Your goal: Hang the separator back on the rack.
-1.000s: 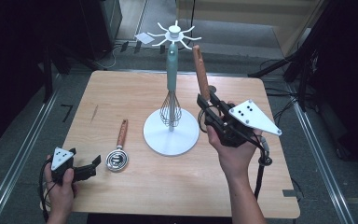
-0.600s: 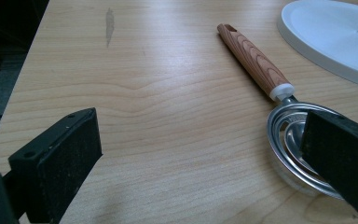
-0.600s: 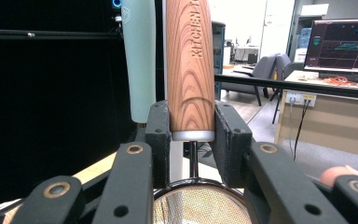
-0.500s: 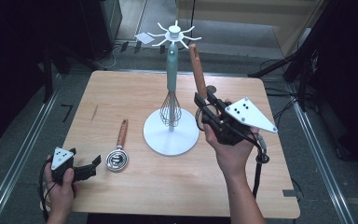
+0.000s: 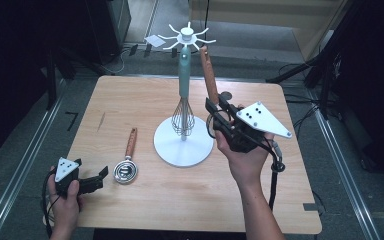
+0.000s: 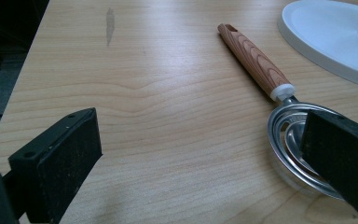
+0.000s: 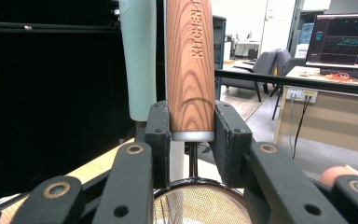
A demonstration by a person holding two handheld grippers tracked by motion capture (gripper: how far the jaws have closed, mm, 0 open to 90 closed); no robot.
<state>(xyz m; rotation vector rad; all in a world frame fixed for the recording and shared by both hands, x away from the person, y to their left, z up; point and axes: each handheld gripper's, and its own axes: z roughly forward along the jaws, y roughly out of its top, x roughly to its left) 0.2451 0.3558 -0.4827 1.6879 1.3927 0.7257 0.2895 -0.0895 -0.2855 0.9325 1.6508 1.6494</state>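
Beside the white rack (image 5: 183,145), my right gripper (image 7: 186,140) clamps a wooden-handled strainer (image 7: 189,65), mesh visible in its own view; my left gripper (image 5: 97,178) stands apart

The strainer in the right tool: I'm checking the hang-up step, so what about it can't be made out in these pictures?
- High view: the strainer's mesh bowl is hidden behind the right tool and hand.
- Right gripper view: its handle top is cut off by the upper edge, so any hanging hole is unseen.
- High view: the gap between handle tip and rack hooks is too small to judge.
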